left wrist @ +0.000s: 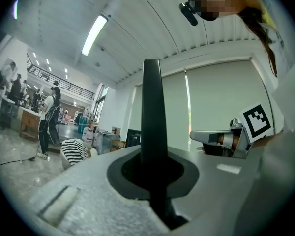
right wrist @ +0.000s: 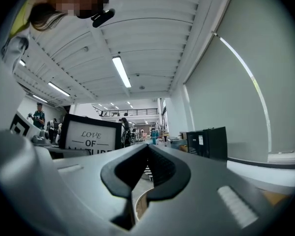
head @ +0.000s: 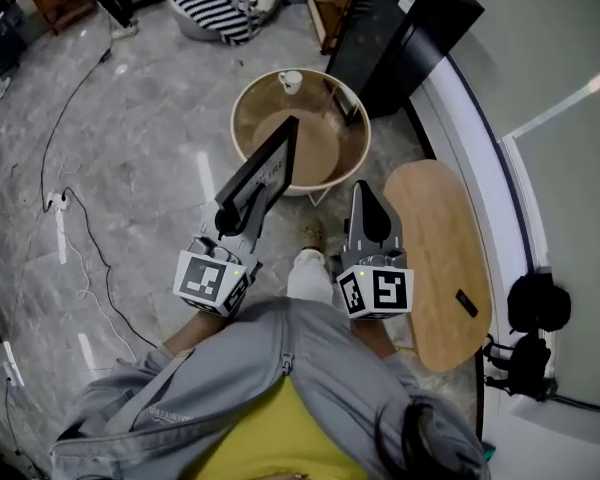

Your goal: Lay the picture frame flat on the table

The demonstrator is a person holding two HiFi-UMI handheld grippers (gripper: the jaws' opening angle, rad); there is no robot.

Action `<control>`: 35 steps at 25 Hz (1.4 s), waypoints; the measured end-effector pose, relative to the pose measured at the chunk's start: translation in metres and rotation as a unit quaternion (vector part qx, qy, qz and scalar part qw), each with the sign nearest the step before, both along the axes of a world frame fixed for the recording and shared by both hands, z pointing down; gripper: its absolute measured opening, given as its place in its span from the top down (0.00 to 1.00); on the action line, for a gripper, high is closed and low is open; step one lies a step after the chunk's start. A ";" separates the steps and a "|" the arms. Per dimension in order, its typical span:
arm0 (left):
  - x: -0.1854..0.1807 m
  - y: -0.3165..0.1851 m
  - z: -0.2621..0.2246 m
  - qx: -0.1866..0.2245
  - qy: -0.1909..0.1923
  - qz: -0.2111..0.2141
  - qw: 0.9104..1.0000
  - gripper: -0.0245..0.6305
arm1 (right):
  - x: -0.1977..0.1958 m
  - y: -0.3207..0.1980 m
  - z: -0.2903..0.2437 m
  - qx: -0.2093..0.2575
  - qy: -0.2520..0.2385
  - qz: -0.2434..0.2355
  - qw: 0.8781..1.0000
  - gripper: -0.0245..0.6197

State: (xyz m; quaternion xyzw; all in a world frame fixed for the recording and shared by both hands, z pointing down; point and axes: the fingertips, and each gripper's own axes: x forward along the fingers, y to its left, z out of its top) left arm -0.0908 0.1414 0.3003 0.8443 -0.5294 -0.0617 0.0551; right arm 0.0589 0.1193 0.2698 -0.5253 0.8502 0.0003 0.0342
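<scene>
The black picture frame (head: 267, 171) stands upright on edge in the air, in front of the round wooden table (head: 352, 164). My left gripper (head: 232, 218) is shut on the frame's lower edge. In the left gripper view the frame (left wrist: 153, 112) rises edge-on as a dark bar from between the closed jaws of the left gripper (left wrist: 155, 181). My right gripper (head: 366, 194) hovers to the frame's right, shut and holding nothing. From the right gripper (right wrist: 146, 167) view, the frame's face (right wrist: 91, 137) with the words "LOVE OF" shows at the left.
A white cup (head: 290, 80) sits at the round table's far rim. An oval wooden side table (head: 442, 258) lies to the right, with a small dark object (head: 466, 302) on it. A black cabinet (head: 405, 28) stands behind. Cables (head: 75, 228) run over the grey floor at left.
</scene>
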 end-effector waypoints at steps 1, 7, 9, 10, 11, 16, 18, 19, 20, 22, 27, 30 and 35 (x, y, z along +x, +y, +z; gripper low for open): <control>0.002 -0.018 0.003 0.000 0.002 -0.009 1.000 0.94 | 0.002 -0.021 0.003 -0.003 -0.004 -0.008 1.000 0.96; 0.025 -0.129 0.007 -0.020 0.002 -0.048 0.999 0.94 | 0.009 -0.157 0.007 -0.014 -0.014 -0.071 0.997 0.96; 0.034 -0.157 0.010 -0.034 0.005 -0.063 0.997 0.94 | 0.013 -0.189 0.013 -0.024 -0.012 -0.095 0.995 0.96; 0.040 -0.171 0.012 -0.039 0.003 -0.066 0.997 0.94 | 0.017 -0.204 0.016 -0.026 -0.012 -0.105 0.994 0.96; 0.046 -0.184 0.013 -0.039 0.001 -0.067 0.997 0.94 | 0.021 -0.218 0.018 -0.027 -0.012 -0.112 0.993 0.96; 0.063 -0.247 0.021 -0.043 0.016 -0.083 0.996 0.94 | 0.039 -0.282 0.033 -0.038 -0.013 -0.136 0.990 0.96; 0.067 -0.265 0.027 -0.054 0.018 -0.093 0.994 0.94 | 0.047 -0.303 0.038 -0.044 -0.013 -0.144 0.989 0.96; 0.070 -0.274 0.029 -0.056 0.019 -0.098 0.993 0.94 | 0.051 -0.314 0.040 -0.045 -0.013 -0.147 0.988 0.96; 0.073 -0.283 0.029 -0.055 0.020 -0.102 0.993 0.94 | 0.056 -0.325 0.043 -0.046 -0.013 -0.149 0.988 0.96; 0.077 -0.299 0.031 -0.054 0.021 -0.110 0.992 0.94 | 0.063 -0.346 0.048 -0.050 -0.013 -0.152 0.987 0.96; 0.080 -0.316 0.034 -0.056 0.024 -0.122 0.991 0.94 | 0.057 -0.369 0.059 -0.067 -0.017 -0.172 0.983 0.96; 0.080 -0.320 0.037 -0.057 0.026 -0.120 0.991 0.94 | 0.046 -0.370 0.063 -0.070 -0.019 -0.188 0.979 0.96; 0.079 -0.322 0.038 -0.065 0.030 -0.111 0.991 0.94 | 0.033 -0.369 0.069 -0.084 -0.019 -0.212 0.974 0.96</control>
